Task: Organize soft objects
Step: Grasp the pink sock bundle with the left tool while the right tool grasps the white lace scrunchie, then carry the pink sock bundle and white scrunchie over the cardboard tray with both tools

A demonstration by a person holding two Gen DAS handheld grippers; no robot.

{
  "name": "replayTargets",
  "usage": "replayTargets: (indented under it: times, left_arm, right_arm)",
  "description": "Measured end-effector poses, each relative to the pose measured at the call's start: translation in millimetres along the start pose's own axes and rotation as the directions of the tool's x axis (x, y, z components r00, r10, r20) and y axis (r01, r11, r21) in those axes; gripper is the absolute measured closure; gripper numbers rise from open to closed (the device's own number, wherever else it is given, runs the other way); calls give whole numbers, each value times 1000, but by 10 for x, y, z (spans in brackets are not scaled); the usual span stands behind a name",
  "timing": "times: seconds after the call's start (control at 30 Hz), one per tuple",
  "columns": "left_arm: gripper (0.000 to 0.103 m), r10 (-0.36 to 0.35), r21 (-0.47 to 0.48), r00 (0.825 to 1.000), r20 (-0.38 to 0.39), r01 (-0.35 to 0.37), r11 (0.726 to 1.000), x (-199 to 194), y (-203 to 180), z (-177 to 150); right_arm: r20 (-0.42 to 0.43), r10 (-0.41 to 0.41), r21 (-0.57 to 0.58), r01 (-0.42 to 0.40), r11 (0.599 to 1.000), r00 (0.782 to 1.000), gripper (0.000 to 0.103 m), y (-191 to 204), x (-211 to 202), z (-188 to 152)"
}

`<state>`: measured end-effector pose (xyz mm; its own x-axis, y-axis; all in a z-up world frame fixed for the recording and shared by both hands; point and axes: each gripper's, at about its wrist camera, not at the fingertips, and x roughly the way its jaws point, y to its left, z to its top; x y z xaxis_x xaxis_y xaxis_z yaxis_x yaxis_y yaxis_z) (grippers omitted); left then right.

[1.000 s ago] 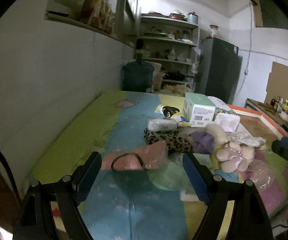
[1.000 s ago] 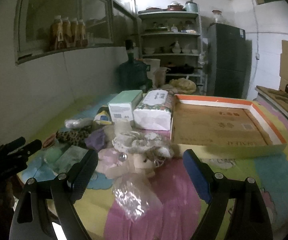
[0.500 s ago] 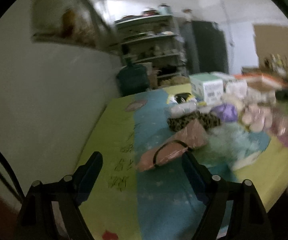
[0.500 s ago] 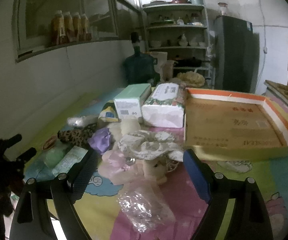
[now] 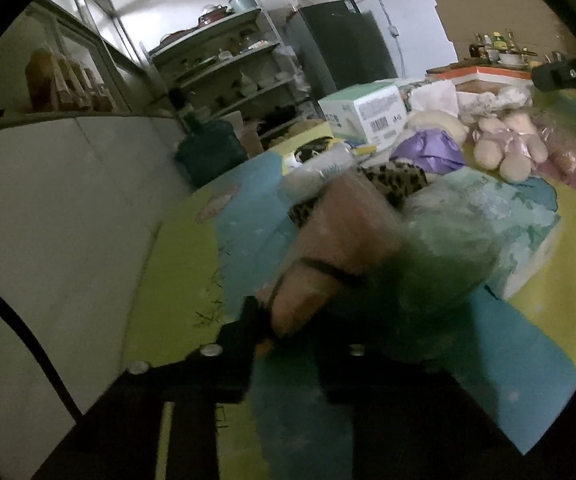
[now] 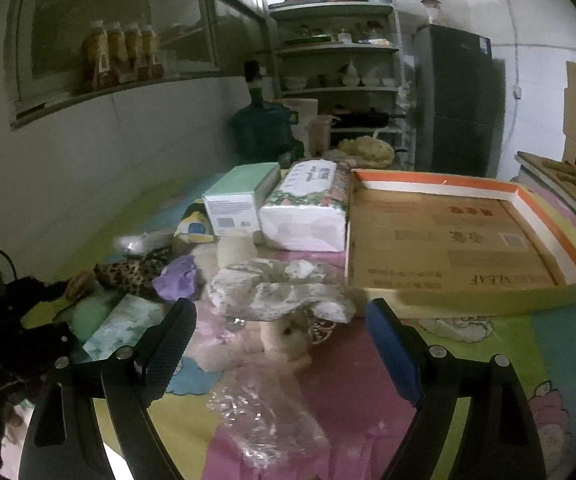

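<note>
Since a second ago the left gripper (image 5: 291,320) has swung in low and closed its jaws around the pink pouch (image 5: 335,248) at the near end, by its black elastic loop; the view is blurred, so how deep the bite goes is unclear. The pouch lies on the colourful mat (image 5: 192,264), touching the leopard-print cloth (image 5: 395,180) behind and the pale green packet (image 5: 459,232) beside it. It looks light and floppy, likely to sag, so a hold nearer its middle seems safer. The right gripper (image 6: 280,344) hangs wide open, empty, above the plush bear (image 6: 284,340), near the cardboard tray (image 6: 447,236).
</note>
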<state>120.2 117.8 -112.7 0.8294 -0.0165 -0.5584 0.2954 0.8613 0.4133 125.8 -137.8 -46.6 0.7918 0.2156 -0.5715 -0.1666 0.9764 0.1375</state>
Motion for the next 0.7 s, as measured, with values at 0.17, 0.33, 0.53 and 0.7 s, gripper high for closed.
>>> replayTargets:
  times: [0.17, 0.33, 0.53, 0.7]
  left_arm:
    - [90, -44, -114, 999, 7, 45, 992, -69, 138, -7]
    - [90, -44, -198, 999, 19, 47, 979, -188, 187, 41]
    - [90, -58, -273, 997, 60, 72, 959, -437, 125, 208]
    - [90, -98, -338, 992, 75, 117, 934, -512, 47, 399]
  right_arm:
    - [4, 5, -21, -5, 1000, 1000, 36, -49, -17, 43]
    - [-17, 35, -104, -36, 994, 999, 42, 40, 26, 90]
    - [-72, 43, -209, -57, 976, 996, 50, 153, 194, 101]
    - [-150, 52, -191, -81, 978, 987, 88, 77, 346, 87]
